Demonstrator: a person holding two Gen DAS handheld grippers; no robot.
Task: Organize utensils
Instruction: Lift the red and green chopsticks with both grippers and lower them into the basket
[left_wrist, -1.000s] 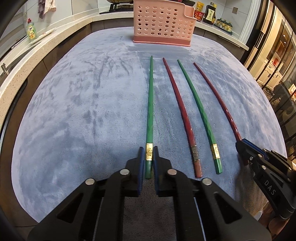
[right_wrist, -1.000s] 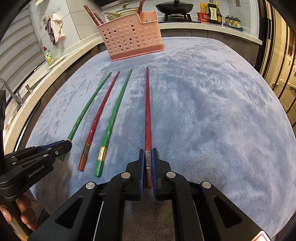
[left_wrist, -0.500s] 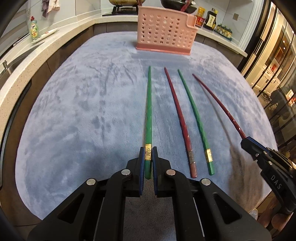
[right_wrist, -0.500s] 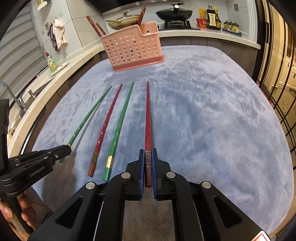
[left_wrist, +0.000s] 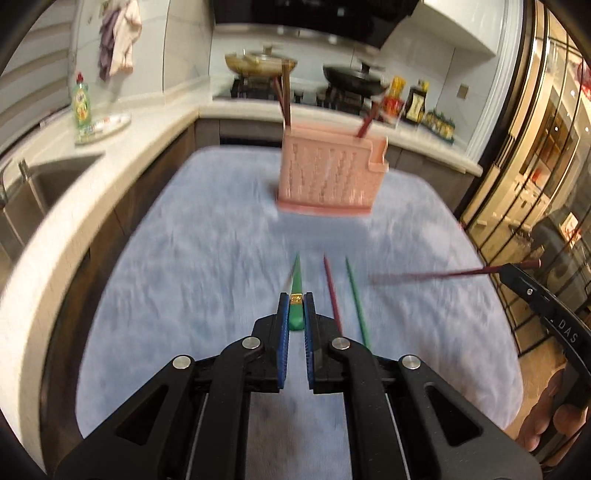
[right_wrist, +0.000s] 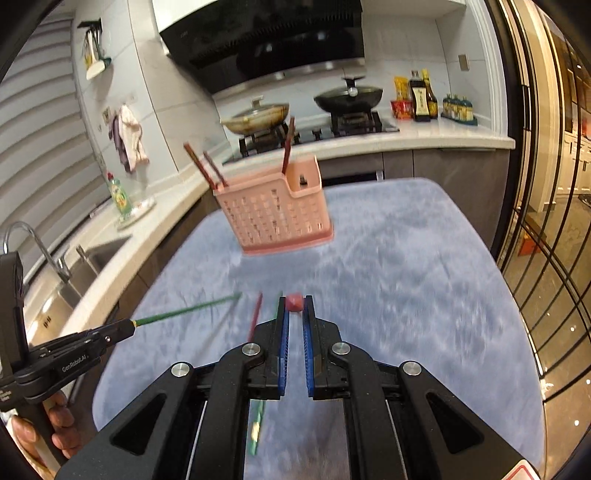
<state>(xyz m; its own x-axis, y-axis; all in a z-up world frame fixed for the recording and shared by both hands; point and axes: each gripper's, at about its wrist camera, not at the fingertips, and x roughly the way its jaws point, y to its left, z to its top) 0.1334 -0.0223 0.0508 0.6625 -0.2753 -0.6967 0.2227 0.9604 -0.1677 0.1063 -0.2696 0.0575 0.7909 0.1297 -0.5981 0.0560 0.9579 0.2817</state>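
My left gripper (left_wrist: 294, 297) is shut on the butt end of a green chopstick (left_wrist: 295, 319), held above the blue cloth (left_wrist: 192, 280) and pointing away toward the pink basket (left_wrist: 328, 177). At the right edge of that view, the right gripper (left_wrist: 517, 271) carries a red chopstick (left_wrist: 443, 274). In the right wrist view, my right gripper (right_wrist: 294, 300) is shut on that red chopstick (right_wrist: 294, 302), seen end-on. The left gripper (right_wrist: 127, 326) holds the green chopstick (right_wrist: 184, 312) in the air. One red chopstick (left_wrist: 332, 291) and one green chopstick (left_wrist: 354, 295) lie on the cloth.
The pink basket (right_wrist: 273, 218) stands at the far end of the cloth with dark chopsticks upright in it. A sink (right_wrist: 88, 258) and soap bottle (right_wrist: 119, 194) line the left counter. Pans (right_wrist: 347, 98) sit on the stove behind; glass doors (right_wrist: 546, 240) on the right.
Both grippers have risen and tipped upward, lifting the green and the red chopstick off the cloth. The other two chopsticks still lie where they were.
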